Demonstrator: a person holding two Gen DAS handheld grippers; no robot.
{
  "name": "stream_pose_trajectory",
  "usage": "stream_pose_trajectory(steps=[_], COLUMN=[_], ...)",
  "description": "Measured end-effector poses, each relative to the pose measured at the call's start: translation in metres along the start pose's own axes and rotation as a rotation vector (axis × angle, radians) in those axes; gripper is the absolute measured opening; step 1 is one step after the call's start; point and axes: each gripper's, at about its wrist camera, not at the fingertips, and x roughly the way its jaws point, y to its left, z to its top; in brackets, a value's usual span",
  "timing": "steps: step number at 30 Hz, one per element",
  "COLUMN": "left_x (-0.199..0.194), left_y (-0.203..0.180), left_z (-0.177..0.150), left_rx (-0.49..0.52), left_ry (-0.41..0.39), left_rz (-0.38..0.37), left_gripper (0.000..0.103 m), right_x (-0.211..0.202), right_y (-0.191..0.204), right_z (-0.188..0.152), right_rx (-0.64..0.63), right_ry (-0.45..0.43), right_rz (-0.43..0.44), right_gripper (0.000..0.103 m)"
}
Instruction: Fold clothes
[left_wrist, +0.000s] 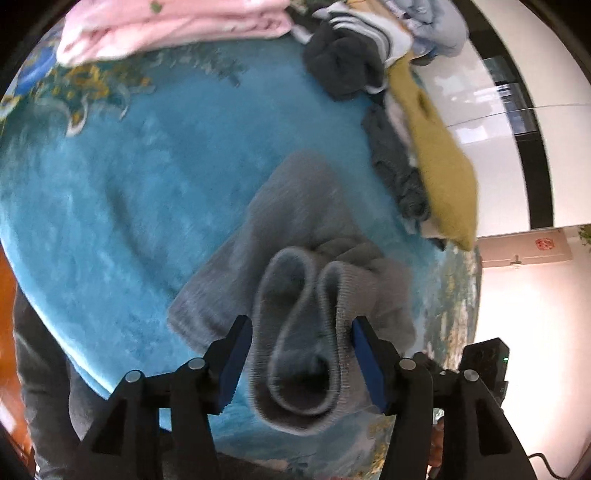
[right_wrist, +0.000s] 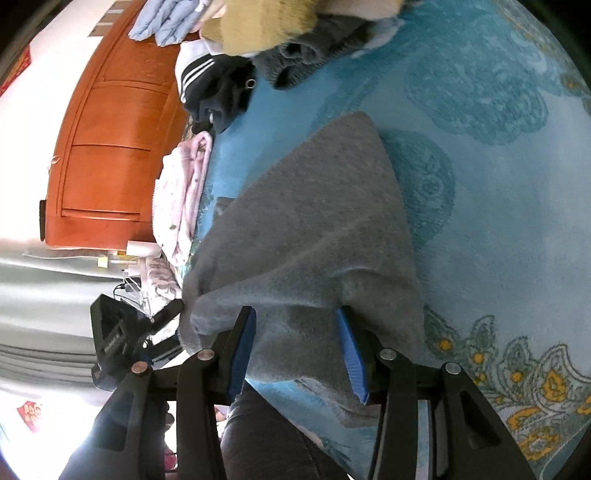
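Observation:
A grey knitted garment (left_wrist: 295, 221) lies on a blue patterned bedspread (left_wrist: 129, 184). In the left wrist view its bunched ribbed edge (left_wrist: 303, 354) sits between the blue pads of my left gripper (left_wrist: 301, 347), whose jaws stand wide apart around the cloth. In the right wrist view the same grey garment (right_wrist: 314, 229) spreads away from my right gripper (right_wrist: 295, 347); its near edge is draped between the blue pads, jaws wide apart. My left gripper also shows at the left of the right wrist view (right_wrist: 122, 339).
A folded pink garment (left_wrist: 166, 29) lies at the far side. A pile of dark, striped, mustard-yellow (left_wrist: 443, 162) and light blue clothes sits at the right edge. An orange wooden cabinet (right_wrist: 110, 147) stands beside the bed. White floor lies beyond the bed edge.

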Motion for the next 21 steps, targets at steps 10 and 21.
stream_pose_trajectory(steps=[10,21], left_x=[0.022,0.032], left_y=[0.013,0.014], left_z=[0.0,-0.009], left_rx=[-0.024,-0.055], left_ry=[0.035,0.056], left_rz=[-0.056,-0.135], left_gripper=[0.069,0.065], right_x=[0.0,-0.008], right_y=[0.0,-0.004], right_z=[0.001,0.002], right_rx=[0.013,0.028], right_ry=[-0.003,-0.013], right_rz=[0.015,0.012], right_gripper=[0.046,0.046])
